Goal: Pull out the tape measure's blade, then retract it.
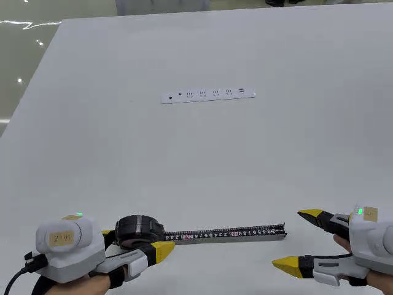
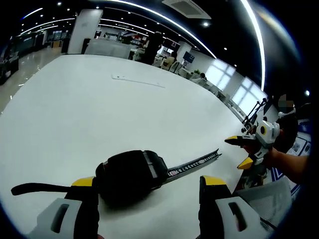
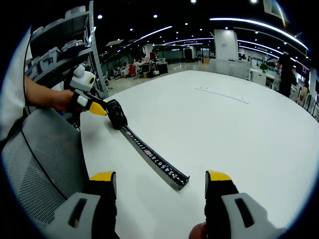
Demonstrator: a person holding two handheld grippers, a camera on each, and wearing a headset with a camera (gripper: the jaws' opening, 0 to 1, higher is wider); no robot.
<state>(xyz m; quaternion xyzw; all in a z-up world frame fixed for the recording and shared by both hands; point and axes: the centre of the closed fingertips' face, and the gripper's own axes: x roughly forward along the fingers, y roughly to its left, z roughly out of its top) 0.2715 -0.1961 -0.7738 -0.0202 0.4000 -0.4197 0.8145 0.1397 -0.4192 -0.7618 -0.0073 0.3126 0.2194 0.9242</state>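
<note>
A black tape measure case [image 1: 140,230] lies on the white table near its front edge. Its blade [image 1: 227,234] is pulled out flat to the right and ends at a hook [image 1: 284,230]. My left gripper [image 1: 136,241] is open and straddles the case [image 2: 132,174], which sits by one finger [image 2: 82,185], with a gap to the other. A black strap [image 2: 35,189] trails from the case. My right gripper [image 1: 299,239] is open, just right of the hook. Nothing is between its fingers, and the blade's end [image 3: 180,179] lies a little ahead of them.
A white power strip [image 1: 209,94] lies flat at mid-table, far beyond the tape. The table's front edge runs just below both grippers. A grey mesh chair [image 3: 45,159] stands off that edge. Shelves and desks stand in the room behind.
</note>
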